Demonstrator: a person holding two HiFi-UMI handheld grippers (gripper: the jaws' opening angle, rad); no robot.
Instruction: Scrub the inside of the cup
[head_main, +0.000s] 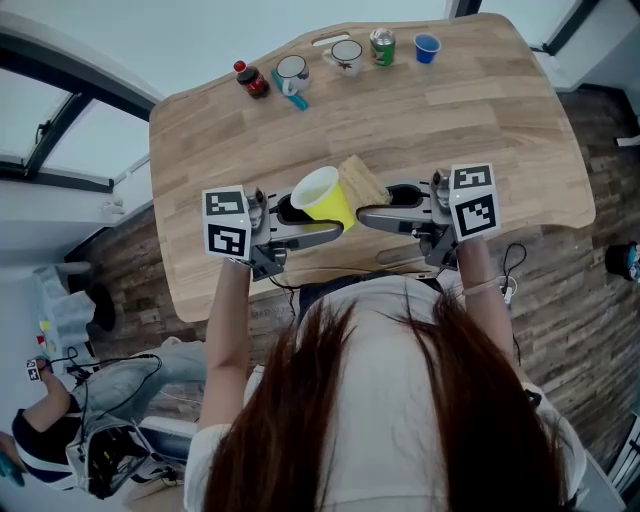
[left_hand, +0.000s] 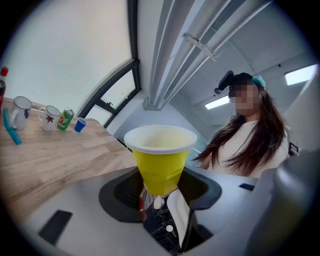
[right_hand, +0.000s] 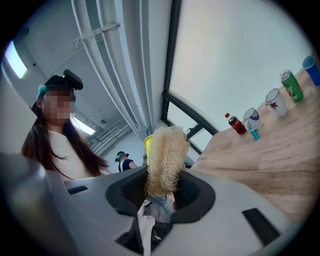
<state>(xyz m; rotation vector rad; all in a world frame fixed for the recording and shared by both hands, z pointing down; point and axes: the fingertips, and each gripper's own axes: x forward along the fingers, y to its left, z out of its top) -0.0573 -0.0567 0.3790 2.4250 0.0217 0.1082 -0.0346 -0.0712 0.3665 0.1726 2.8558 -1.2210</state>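
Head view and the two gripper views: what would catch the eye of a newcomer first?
First, the bright yellow cup, gripped in the left gripper over the near part of the wooden table. Next, the pale fibrous scrubber clamped in the right gripper, close beside that cup. Last, a row at the table's far edge: a dark bottle, a white mug, a second mug, a can and a small blue cup.

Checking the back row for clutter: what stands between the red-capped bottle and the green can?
Head view: a first mug beside the bottle, a teal stick by it, then a second mug beside the can.
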